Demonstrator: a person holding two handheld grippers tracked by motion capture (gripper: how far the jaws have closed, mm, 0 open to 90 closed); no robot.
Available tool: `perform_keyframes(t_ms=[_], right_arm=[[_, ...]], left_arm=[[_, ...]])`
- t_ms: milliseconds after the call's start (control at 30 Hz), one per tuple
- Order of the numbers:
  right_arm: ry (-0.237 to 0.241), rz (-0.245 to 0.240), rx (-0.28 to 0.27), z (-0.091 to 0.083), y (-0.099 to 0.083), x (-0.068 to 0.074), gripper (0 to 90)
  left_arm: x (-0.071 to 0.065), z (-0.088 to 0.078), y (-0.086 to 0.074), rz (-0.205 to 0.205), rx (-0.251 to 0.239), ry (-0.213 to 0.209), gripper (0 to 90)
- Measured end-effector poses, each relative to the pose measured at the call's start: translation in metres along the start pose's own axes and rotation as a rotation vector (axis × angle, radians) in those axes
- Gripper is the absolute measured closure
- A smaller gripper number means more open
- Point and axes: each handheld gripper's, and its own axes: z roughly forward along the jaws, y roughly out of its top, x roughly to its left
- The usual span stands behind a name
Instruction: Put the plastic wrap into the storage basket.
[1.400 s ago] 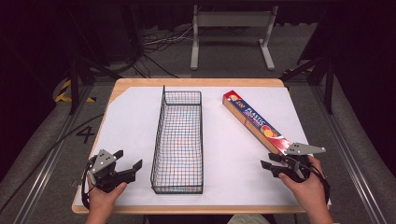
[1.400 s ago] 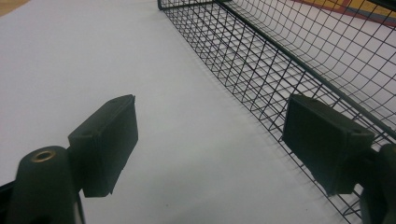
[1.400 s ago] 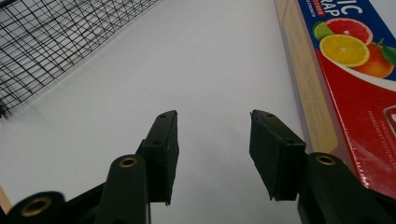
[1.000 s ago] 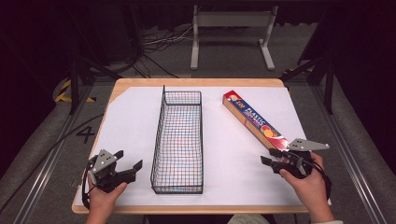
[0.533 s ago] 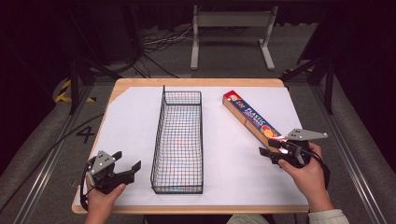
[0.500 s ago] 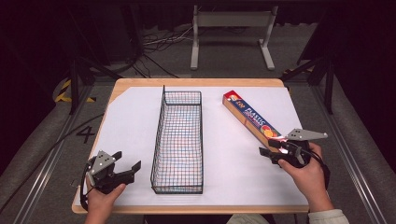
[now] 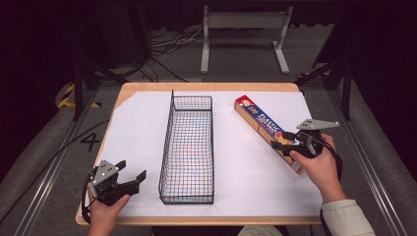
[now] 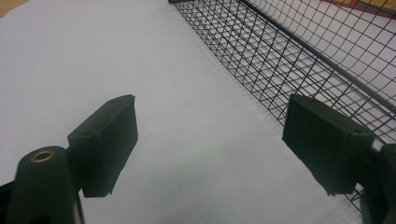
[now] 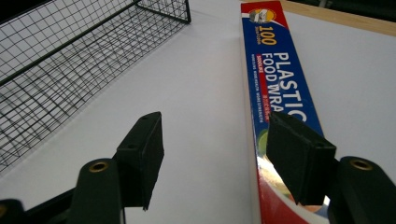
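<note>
A long blue and red plastic food wrap box (image 7: 260,123) lies flat on the white-covered table, right of a black wire basket (image 7: 171,129). My right gripper (image 7: 281,141) hovers over the near half of the box. Its jaws have just been opening and now stand open, with nothing pressed between them. In the right gripper view the right pad (image 9: 299,156) hangs above the box (image 9: 275,79), and the left pad hangs over bare paper. My left gripper (image 7: 132,176) rests open at the near left corner, beside the basket (image 8: 280,60), and holds nothing.
The basket's inside holds nothing that I can see. The table's wooden edge (image 7: 206,87) shows at the far side. Beyond it a grey metal stand (image 7: 243,34) and cables lie on the dark floor.
My right hand has moved away from the near edge, up along the box, and risen a little. Its jaws have gone from shut to open. The left hand has kept still.
</note>
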Motion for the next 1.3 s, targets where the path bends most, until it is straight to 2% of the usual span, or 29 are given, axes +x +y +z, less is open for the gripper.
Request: perform_keyframes(t_ms=[267, 467, 667, 867, 1100, 1300], right_arm=[[-0.03, 0.004, 0.019, 0.015, 0.015, -0.016, 33.1], [-0.041, 0.021, 0.018, 0.025, 0.017, -0.026, 29.6], [-0.045, 0.022, 0.012, 0.032, 0.018, -0.031, 30.8], [-0.065, -0.005, 0.051, 0.044, 0.021, -0.034, 28.7], [-0.089, 0.005, 0.124, 0.057, 0.02, -0.043, 22.2], [-0.096, 0.001, 0.181, 0.067, 0.018, -0.047, 20.7]], left_arm=[[-0.001, 0.002, 0.001, 0.007, 0.004, 0.0, 18.3], [0.0, 0.001, 0.001, 0.003, -0.002, -0.003, 18.2], [0.0, 0.001, 0.001, 0.003, -0.003, -0.005, 18.1], [0.0, 0.0, 0.001, -0.003, -0.006, -0.006, 18.1], [-0.001, 0.001, 0.001, 0.002, 0.0, -0.007, 18.1], [-0.001, 0.002, 0.001, 0.001, 0.003, -0.002, 18.1]])
